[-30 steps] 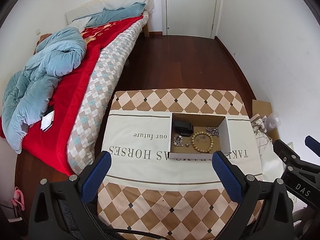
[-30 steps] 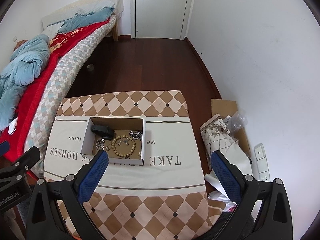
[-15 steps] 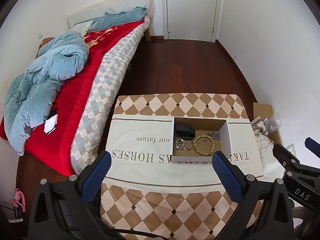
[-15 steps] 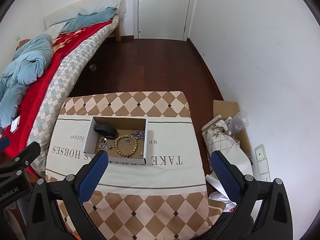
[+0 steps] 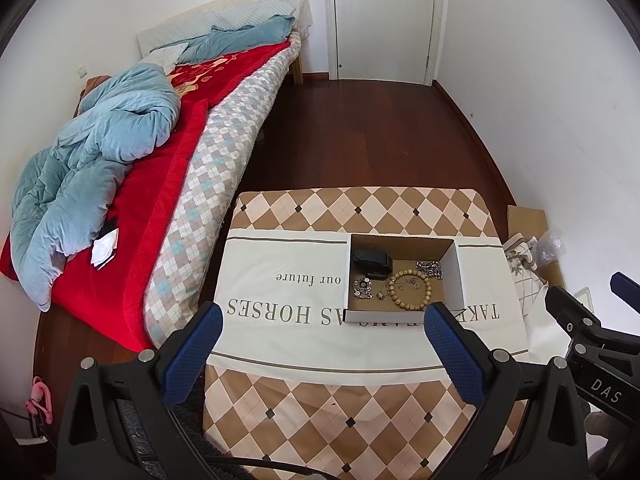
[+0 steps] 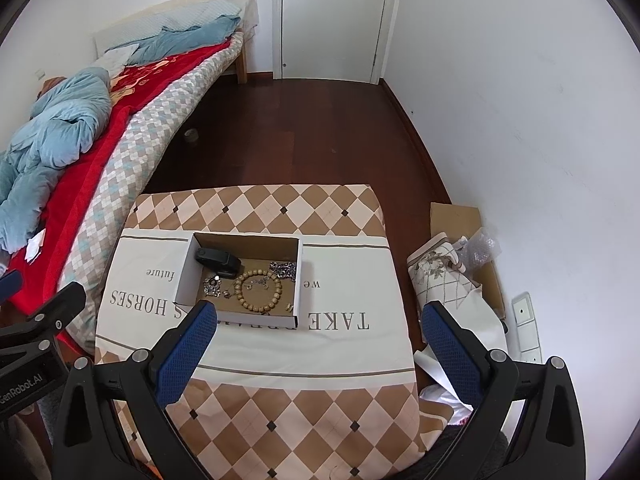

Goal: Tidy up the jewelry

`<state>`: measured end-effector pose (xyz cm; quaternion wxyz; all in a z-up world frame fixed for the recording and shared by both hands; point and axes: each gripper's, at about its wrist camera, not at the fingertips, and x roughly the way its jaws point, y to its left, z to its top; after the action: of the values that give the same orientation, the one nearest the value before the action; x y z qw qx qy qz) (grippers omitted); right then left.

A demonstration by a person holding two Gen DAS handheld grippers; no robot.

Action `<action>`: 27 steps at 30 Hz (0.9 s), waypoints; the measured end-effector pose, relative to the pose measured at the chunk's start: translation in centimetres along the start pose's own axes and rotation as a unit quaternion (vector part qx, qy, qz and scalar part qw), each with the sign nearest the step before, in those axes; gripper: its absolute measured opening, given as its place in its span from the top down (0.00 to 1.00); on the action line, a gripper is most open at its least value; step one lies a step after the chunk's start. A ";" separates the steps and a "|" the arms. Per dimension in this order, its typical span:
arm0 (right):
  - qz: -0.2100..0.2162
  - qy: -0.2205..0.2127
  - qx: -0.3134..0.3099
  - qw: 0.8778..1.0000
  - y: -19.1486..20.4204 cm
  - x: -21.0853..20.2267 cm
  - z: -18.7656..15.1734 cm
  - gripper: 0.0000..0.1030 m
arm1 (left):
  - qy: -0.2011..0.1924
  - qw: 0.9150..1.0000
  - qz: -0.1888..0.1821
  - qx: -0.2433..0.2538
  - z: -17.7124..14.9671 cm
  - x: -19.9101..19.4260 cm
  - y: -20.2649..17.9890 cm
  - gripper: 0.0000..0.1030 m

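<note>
Left gripper [image 5: 318, 322]: jaws spread wide, held nothing.
Right gripper [image 6: 320, 320]: jaws wide apart, empty.
Box [image 6: 184, 270]: mid-table, held bead bracelet [image 6: 258, 290].

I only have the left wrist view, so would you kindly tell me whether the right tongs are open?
Observer: Yes, the right tongs are open and empty, just short of the box.
Operator: Thanks; what is behind my right fingertip?
Observer: A tiny item, too small to identify, in the box's near corner.
Operator: Is anything on the floor?
Observer: A small round object lies beside the bed.
</note>
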<state>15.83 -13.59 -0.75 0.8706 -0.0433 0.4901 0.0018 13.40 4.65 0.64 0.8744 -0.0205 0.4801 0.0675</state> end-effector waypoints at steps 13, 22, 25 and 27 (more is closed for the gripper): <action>0.006 0.000 -0.003 1.000 0.2 -0.3 0.2 0.00 | -0.001 1.000 -0.001 0.003 -0.2 -0.2 -0.2 0.00; 0.009 0.001 -0.002 1.000 0.3 -0.4 0.0 0.00 | -0.001 1.000 -0.001 0.003 -0.2 -0.2 -0.2 0.00; 0.009 0.000 -0.002 1.000 0.3 -0.4 0.0 0.00 | -0.001 1.000 0.001 0.003 -0.2 -0.3 -0.2 0.00; 0.009 0.000 -0.002 1.000 0.4 -0.5 0.0 0.00 | -0.002 1.000 0.001 0.003 -0.2 -0.3 -0.2 0.00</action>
<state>15.55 -13.22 -0.33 0.8706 -0.0405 0.4903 0.0105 13.07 4.38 0.76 0.8752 -0.0176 0.4788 0.0671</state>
